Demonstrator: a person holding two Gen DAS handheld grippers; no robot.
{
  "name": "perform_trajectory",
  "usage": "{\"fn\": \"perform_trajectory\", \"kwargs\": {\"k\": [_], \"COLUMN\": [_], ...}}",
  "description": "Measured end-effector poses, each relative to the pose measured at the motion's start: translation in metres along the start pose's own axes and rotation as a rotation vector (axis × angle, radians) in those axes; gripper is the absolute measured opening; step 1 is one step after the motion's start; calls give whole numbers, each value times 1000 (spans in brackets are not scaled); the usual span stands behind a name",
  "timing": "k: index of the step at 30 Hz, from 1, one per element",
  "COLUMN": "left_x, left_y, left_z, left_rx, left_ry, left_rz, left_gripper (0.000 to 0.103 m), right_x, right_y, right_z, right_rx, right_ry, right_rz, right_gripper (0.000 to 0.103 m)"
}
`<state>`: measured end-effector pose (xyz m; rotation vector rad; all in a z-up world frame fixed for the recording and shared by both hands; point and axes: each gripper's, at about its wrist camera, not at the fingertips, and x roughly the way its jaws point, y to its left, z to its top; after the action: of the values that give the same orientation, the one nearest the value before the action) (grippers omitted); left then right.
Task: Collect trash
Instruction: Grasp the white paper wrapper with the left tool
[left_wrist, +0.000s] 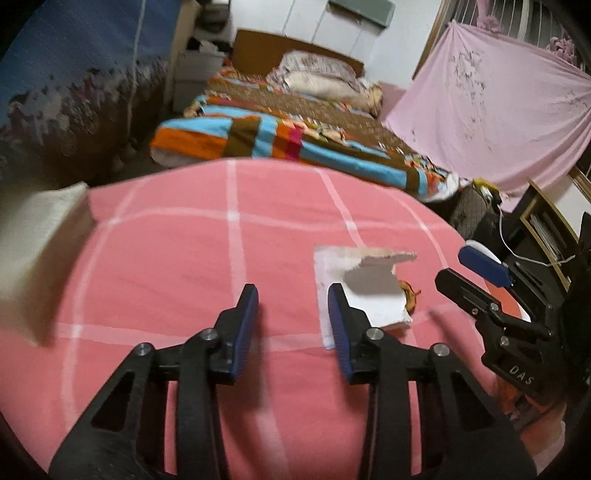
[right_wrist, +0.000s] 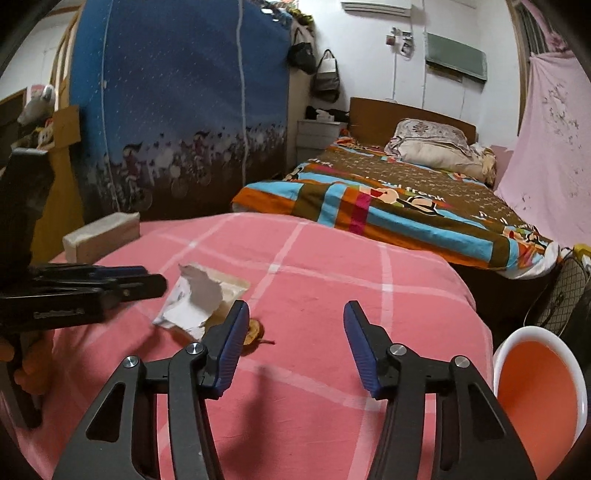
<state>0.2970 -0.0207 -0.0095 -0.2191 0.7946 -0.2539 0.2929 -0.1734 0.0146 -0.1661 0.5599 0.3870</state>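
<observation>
Trash lies on the pink checked worktop (right_wrist: 332, 266): a torn white paper packet (right_wrist: 195, 299) with a ragged flap standing up, and just beside it, on the side nearer the bin, a small brownish scrap with a thin stem (right_wrist: 255, 332), perhaps fruit peel, though it is too blurred to say. The orange bin with a white rim (right_wrist: 535, 391) stands off the worktop's edge, well apart from the packet.

The right gripper (right_wrist: 293, 345) hangs over the cloth with its jaws spread wide and nothing between them, its left pad just at the brown scrap. The left gripper (left_wrist: 293, 319) is likewise spread and empty, one pad overlapping the packet's near edge in its own view.

To do this step well, I would have the right gripper come at the packet by its raised flap, since a flat sheet on soft cloth is hard to pinch without snagging the cover. Close on the paper alone, lift straight, then carry it over the bin. The scrap looks small and soft; it likely wants a separate, gentle pinch.
</observation>
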Motion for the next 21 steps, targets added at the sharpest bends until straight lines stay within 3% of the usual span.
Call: {"fn": "perform_trajectory", "kwargs": {"k": [10,15,21], "left_x": [9,7,-1], "left_y": [-9,-10,-3], "left_z": [5,5,2], "left_rx": [1,7,-43], "left_ry": [39,37,16], "left_rz": [-93,-108,-155], "left_gripper": [18,0,0], "right_x": [9,12,15], "right_y": [-5,-2,3], "right_z": [1,0,-2], "right_rx": [21,14,-5], "right_ry": [52,70,88], "right_rz": [34,50,63], "right_gripper": [52,52,52]}}
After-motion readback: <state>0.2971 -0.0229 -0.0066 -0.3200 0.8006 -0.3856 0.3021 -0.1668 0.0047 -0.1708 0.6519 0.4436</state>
